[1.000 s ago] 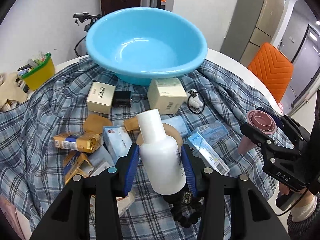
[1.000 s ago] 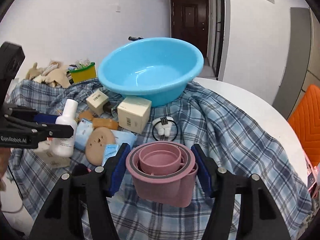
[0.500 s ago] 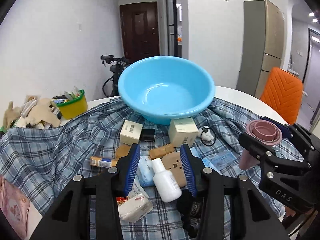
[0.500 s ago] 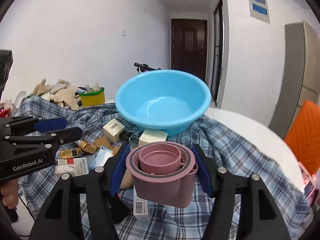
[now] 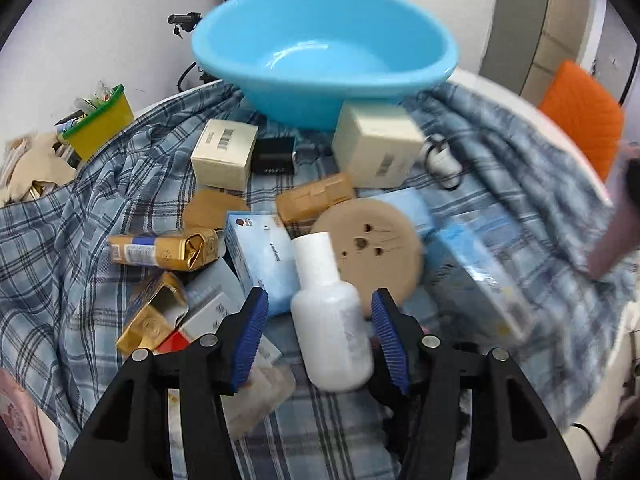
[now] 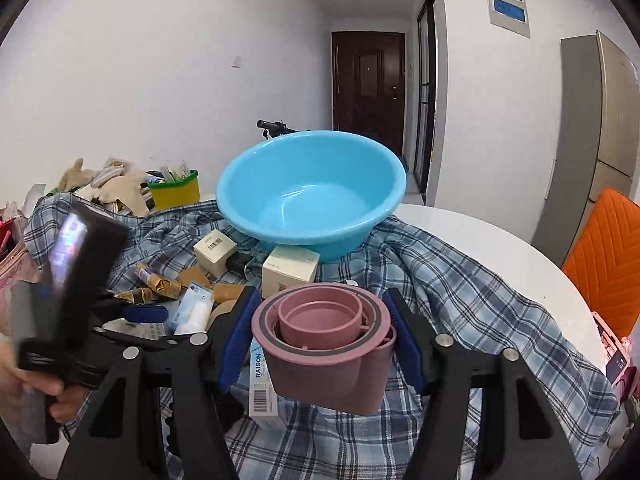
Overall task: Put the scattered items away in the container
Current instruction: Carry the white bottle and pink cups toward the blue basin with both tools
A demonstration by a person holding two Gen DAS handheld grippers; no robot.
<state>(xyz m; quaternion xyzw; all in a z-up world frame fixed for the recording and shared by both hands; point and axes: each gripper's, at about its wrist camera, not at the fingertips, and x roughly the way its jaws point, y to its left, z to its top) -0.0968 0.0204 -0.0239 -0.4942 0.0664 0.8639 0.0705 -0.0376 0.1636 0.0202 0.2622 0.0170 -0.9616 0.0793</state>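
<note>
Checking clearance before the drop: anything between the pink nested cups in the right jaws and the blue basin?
Nothing at carry height. The right gripper holds the pink nested cups above the clutter; only low items, such as the cream box, lie on the plaid cloth before the blue basin, whose open bowl is empty.

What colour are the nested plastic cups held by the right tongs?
Dusty pink nested plastic cups, seen best in the right wrist view.

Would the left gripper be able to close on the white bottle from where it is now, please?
Probably yes. The white bottle lies between the left gripper's blue pads, which are opening and stand clear of it on both sides. Nothing lies on top of it; it rests against the round tan disc.
</note>
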